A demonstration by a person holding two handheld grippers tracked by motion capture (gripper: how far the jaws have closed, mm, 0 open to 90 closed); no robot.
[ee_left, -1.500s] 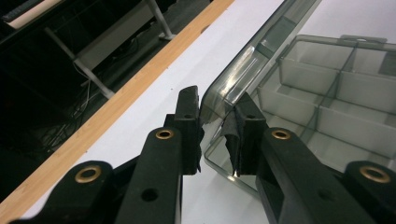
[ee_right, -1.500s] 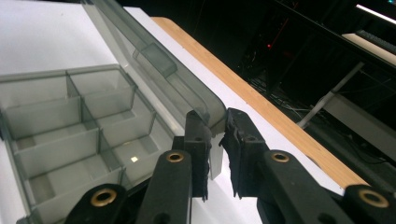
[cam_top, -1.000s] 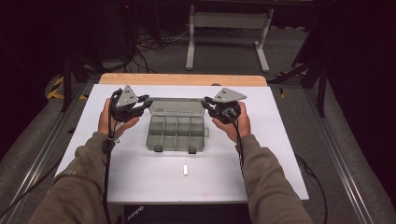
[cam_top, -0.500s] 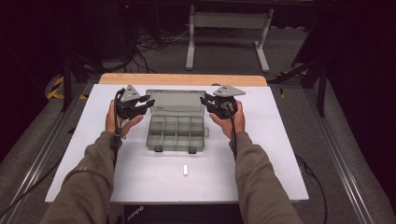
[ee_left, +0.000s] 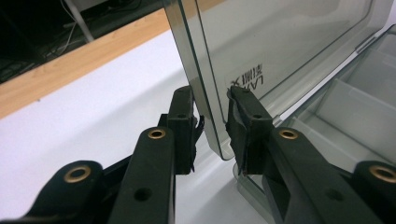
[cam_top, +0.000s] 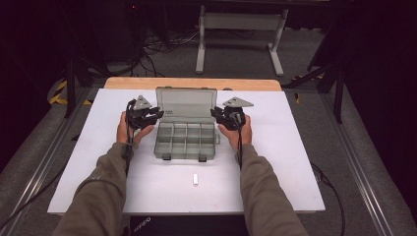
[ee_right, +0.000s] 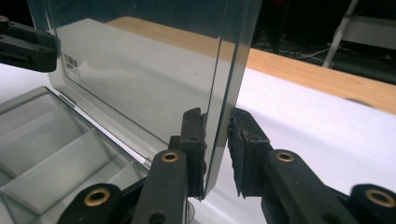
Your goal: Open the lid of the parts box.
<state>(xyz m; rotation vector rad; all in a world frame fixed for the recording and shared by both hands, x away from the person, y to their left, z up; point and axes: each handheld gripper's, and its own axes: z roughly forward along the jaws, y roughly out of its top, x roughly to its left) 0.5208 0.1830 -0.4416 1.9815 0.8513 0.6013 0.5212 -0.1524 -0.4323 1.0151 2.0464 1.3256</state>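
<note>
While the lid [cam_top: 186, 103] stands upright, left gripper [ee_left: 211, 122] and right gripper [ee_right: 215, 140] straddle its left and right edges, jaws narrowly parted, barely gripping.

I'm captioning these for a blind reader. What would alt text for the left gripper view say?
The left tool straddles the side edge of the upright clear lid of a compartment box, one black jaw on either side. The box sits on a white table, its empty dividers at right.

Lid [cam_top: 187, 102] now swung upright, open.
</note>
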